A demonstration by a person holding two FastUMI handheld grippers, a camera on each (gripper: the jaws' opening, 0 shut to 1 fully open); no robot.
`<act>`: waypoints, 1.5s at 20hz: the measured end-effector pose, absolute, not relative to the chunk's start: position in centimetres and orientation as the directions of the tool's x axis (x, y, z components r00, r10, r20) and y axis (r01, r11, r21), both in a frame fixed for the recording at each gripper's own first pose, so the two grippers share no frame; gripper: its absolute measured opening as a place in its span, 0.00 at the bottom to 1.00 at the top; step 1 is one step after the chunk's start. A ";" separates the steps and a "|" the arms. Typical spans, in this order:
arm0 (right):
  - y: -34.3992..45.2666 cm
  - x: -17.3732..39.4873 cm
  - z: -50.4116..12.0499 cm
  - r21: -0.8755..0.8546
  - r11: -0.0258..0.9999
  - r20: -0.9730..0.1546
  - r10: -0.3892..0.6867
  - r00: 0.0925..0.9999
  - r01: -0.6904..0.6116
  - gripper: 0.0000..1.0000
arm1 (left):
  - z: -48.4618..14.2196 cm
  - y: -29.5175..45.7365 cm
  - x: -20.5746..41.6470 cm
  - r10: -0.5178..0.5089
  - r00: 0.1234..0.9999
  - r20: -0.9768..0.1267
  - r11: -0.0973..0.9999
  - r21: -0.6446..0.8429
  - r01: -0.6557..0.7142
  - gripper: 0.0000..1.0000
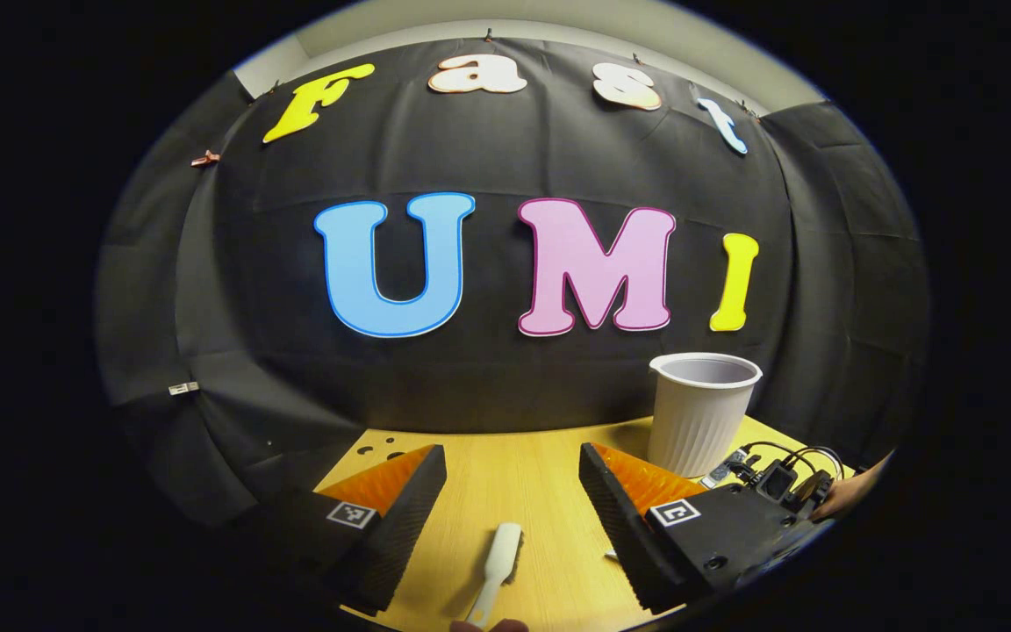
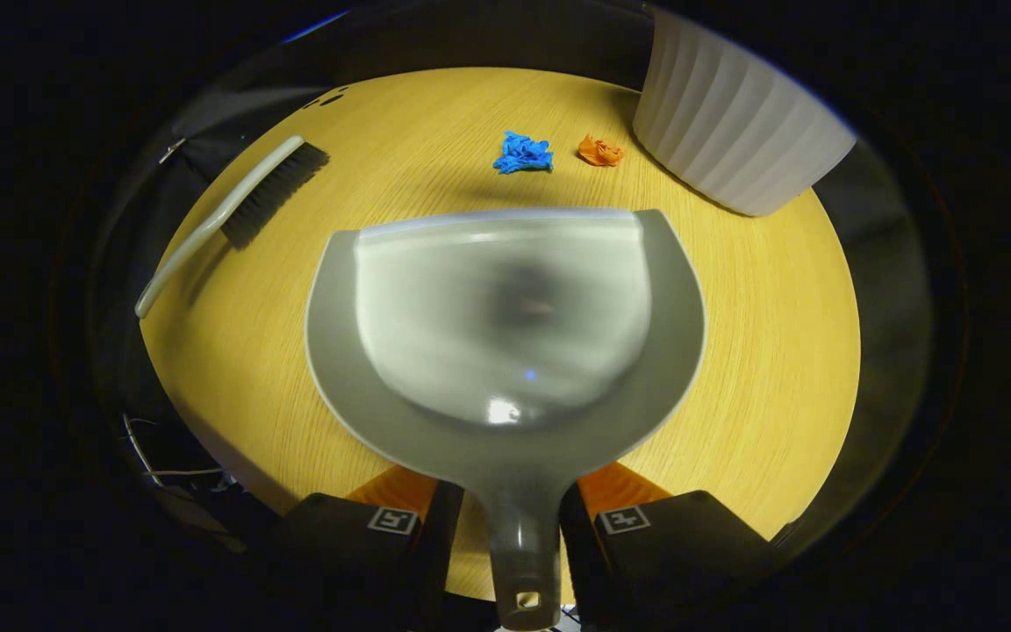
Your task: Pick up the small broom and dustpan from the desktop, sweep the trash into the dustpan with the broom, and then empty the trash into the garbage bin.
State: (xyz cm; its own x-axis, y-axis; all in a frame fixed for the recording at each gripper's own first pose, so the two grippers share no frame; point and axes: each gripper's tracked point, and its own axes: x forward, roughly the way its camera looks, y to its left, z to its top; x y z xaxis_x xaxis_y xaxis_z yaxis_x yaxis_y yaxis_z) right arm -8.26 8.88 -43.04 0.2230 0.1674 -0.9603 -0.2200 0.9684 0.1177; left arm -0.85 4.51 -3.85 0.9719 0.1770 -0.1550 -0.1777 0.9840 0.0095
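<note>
Dustpan (image 2: 505, 333) handle sits clamped in the right gripper (image 2: 510, 527) jaws; left gripper (image 1: 510, 518) jaws gape above the broom (image 1: 497, 570), which likely needs grasping next.

Both views are dim at the edges and brighter toward the centre, with strong fisheye bending that curves the wooden desktop (image 2: 760, 351) into a disc in the right gripper view. There, the dustpan (image 2: 505, 333) catches soft glare: a pale sheen across its bowl, a small bright spot low down, and a blurred dark reflection at its middle. The broom (image 2: 233, 211) casts a short shadow beside its bristles. In the left gripper view the booth wall is evenly lit and fairly sharp, the rim darkening.
</note>
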 end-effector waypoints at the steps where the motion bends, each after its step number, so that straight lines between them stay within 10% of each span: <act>1: 8.8 -8.3 -43.1 0.118 0.968 -0.962 0.167 0.217 -0.224 0.60 | -4.3 4.6 -0.8 0.179 0.970 -0.164 0.984 0.009 -0.180 0.97; 12: 8.1 -8.2 -42.9 0.124 0.965 -0.958 0.177 0.227 -0.230 0.34 | -12.7 5.2 -1.2 0.116 0.900 -0.421 0.992 0.002 -0.127 0.97; 21: 3.8 -9.8 -36.5 0.132 0.952 -0.924 0.219 0.312 -0.275 0.34 | -27.1 6.1 -2.3 0.051 0.561 -0.826 0.999 0.041 -0.030 0.98; 30: 1.0 -11.6 -35.1 0.129 0.964 -0.918 0.205 0.338 -0.234 0.34 | -35.2 6.9 -2.2 0.005 0.315 -0.949 0.997 -0.021 -0.077 0.89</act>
State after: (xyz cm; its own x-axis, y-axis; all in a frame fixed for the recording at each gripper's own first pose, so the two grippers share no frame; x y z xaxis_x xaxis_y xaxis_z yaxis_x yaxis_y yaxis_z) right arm -11.63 1.01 -35.07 0.3385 0.2053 -0.9183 -0.2340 0.9636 0.1292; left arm -2.24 6.91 -35.21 0.3147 0.0045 -0.9492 -0.0773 0.9968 -0.0209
